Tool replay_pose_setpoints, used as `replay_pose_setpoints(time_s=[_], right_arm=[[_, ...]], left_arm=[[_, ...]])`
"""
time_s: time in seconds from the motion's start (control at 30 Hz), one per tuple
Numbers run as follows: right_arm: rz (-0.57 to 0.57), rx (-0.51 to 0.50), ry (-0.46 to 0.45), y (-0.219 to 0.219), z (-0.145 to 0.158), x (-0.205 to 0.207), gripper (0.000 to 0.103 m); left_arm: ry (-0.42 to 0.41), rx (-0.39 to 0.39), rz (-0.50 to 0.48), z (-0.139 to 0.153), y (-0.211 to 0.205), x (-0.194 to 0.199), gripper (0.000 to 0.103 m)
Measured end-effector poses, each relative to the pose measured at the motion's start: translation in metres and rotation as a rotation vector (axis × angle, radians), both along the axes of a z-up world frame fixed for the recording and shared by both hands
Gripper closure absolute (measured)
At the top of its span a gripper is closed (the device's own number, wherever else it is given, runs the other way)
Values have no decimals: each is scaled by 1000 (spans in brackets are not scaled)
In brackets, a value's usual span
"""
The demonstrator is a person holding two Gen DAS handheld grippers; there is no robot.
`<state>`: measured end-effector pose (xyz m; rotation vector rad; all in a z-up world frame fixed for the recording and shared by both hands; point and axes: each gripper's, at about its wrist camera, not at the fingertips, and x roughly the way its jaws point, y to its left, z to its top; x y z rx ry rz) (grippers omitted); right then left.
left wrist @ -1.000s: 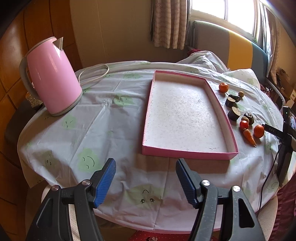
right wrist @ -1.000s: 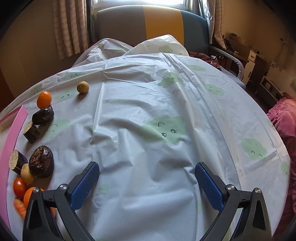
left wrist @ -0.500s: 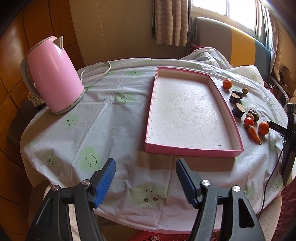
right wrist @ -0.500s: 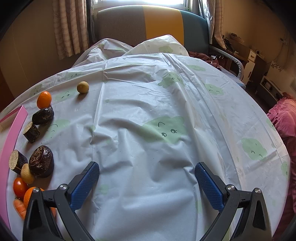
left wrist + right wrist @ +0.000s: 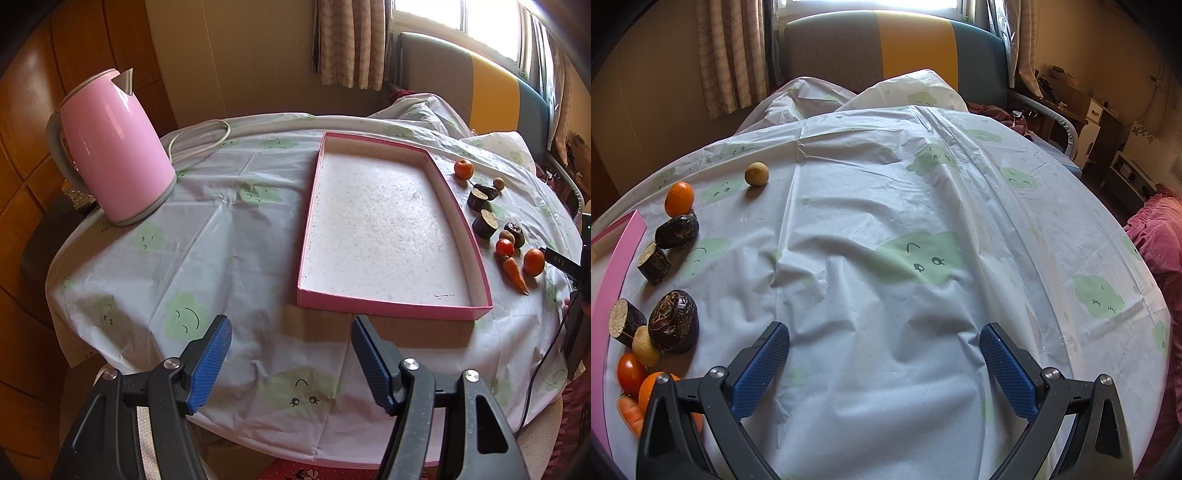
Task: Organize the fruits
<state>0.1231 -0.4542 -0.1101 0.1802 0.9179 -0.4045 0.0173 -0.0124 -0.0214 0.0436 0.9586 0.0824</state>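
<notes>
Left gripper [image 5: 291, 338] level, fingers apart, right gripper [image 5: 884, 345] likewise

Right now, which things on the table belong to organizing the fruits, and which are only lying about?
For the job:
- pink tray, nothing in it
- two oranges
- tomato
- carrot
- dark fruits and cut pieces
- two small tan fruits
- left gripper and right gripper, both open

Lying about:
- pink kettle
- its white cord
- tablecloth
</notes>
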Motion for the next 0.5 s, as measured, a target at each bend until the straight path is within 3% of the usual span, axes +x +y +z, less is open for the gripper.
replay_pose_setpoints(time_s=[0.27, 0.37, 0.5], right_arm=[[7, 42, 63, -3, 13, -1, 0], [17, 35, -16, 24, 46, -31, 0], [136, -12, -195, 102, 97, -79, 0]], left_arm=[[-5, -1, 1, 2, -1, 2, 34], [-19, 6, -6, 4, -4, 2, 34], [-25, 3, -18, 6, -7, 4, 34]])
